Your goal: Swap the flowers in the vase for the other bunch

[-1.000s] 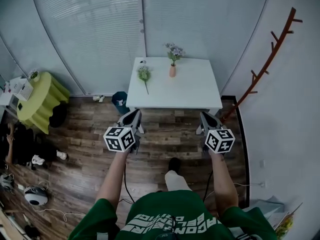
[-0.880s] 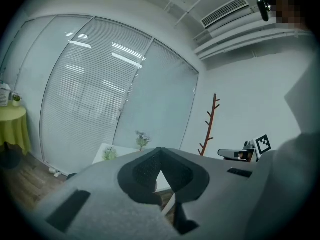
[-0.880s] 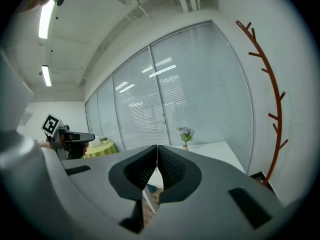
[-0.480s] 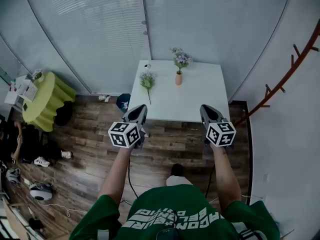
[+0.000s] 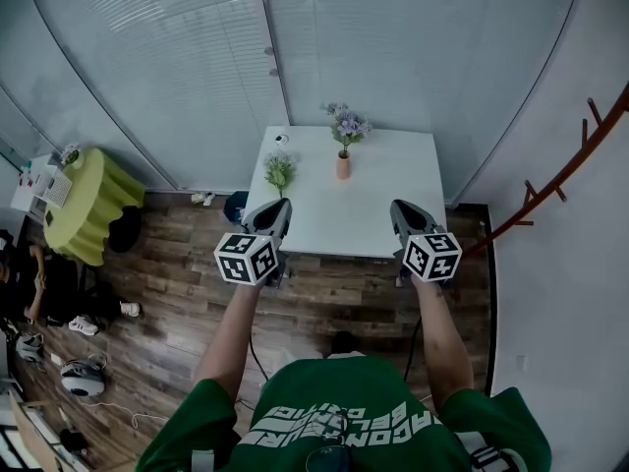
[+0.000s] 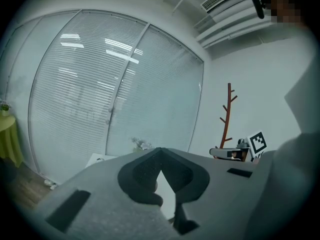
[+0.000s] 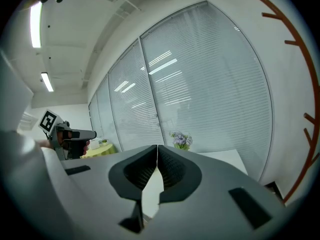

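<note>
A small pink vase (image 5: 343,166) holding purple flowers (image 5: 347,123) stands near the far edge of the white table (image 5: 393,214). The other bunch (image 5: 280,172), green with pale blooms, lies flat on the table's left side. My left gripper (image 5: 281,206) hovers at the table's near left edge, just short of that bunch, jaws shut and empty. My right gripper (image 5: 400,208) is level with it over the near right edge, also shut and empty. In the right gripper view the purple flowers (image 7: 181,139) show just above the closed tips (image 7: 157,146). The left gripper view shows its tips (image 6: 160,149) touching.
A round table with a yellow-green cloth (image 5: 84,200) stands at the left. A red-brown coat stand (image 5: 580,155) leans at the right wall. A dark blue bin (image 5: 236,206) sits by the table's left leg. Blind-covered glass walls close off the back; wood floor lies below.
The person has stepped toward the table, and both grippers now reach its near edge instead of hanging over the floor. Both jaws stay shut.
</note>
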